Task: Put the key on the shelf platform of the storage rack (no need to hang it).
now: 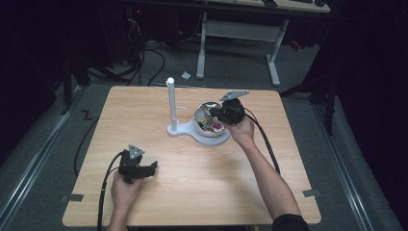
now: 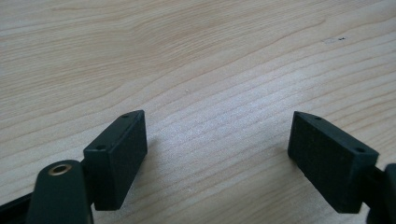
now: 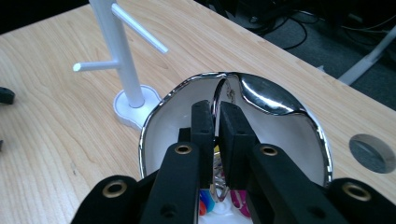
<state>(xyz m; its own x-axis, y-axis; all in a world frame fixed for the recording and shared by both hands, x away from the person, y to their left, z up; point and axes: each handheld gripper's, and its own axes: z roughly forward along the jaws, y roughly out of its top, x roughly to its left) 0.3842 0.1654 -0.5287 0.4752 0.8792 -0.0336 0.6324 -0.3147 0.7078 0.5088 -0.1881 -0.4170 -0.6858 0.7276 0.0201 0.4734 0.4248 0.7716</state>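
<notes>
A white egg-shaped bowl (image 1: 211, 136) with a chrome rim (image 3: 152, 121) stands near the table's centre, joined to a white base that carries an upright peg stand (image 1: 170, 98) (image 3: 122, 60). Small colourful items (image 3: 208, 205) lie inside the bowl. My right gripper (image 1: 212, 115) (image 3: 215, 109) reaches down into the bowl from the right, its jaws shut on a thin silver ring (image 3: 216, 93) that arcs up between them. My left gripper (image 1: 153, 167) (image 2: 217, 140) rests low over bare wood near the front left, jaws wide open with nothing between them.
The light wooden table (image 1: 192, 192) has a grey round disc (image 3: 371, 153) set in its top to the right of the bowl. Beyond the far edge are floor cables (image 1: 144, 62) and white desk legs (image 1: 273, 62). Black cables trail from both grippers.
</notes>
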